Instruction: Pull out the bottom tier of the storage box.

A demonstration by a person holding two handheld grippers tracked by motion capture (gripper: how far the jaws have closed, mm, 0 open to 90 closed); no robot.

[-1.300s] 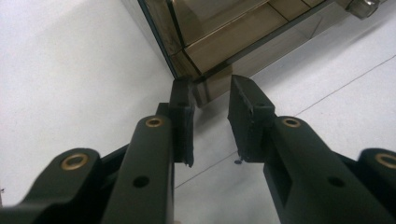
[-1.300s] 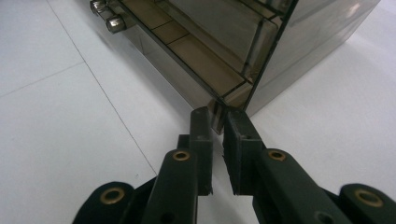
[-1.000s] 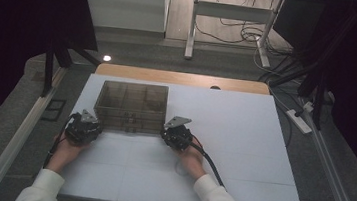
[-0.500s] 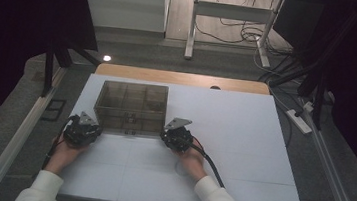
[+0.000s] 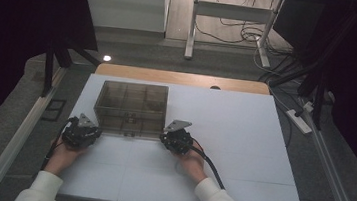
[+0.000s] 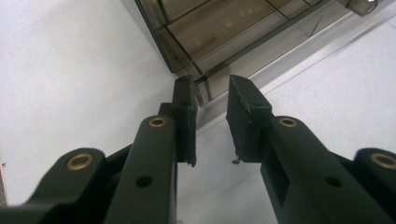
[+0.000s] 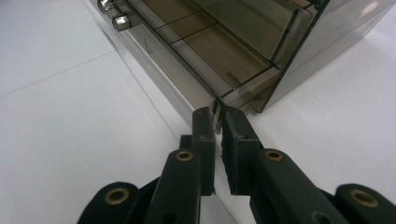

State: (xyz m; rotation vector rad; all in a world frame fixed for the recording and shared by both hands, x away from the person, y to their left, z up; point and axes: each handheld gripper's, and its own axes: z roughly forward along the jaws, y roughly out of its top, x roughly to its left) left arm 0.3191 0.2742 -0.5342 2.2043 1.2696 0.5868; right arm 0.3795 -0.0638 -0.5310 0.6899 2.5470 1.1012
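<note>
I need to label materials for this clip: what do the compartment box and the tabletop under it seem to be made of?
The compartment box looks like smoke-tinted clear plastic with a glossy finish: its dividers and floor show through the walls, and highlights glint on its panels. Two small shiny knobs on its front look like metal or chromed plastic. The tabletop looks like matte white laminate or board in panels, with faint seams.

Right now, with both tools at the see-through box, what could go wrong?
1. The right tool pinches just a thin lip at the corner of the clear box; it might slip off when lifted.
2. The left tool has a gap between its jaws around the other corner, so that side may not be gripped and the box could tilt.
3. The box sits loose on the white table and could slide away.
</note>
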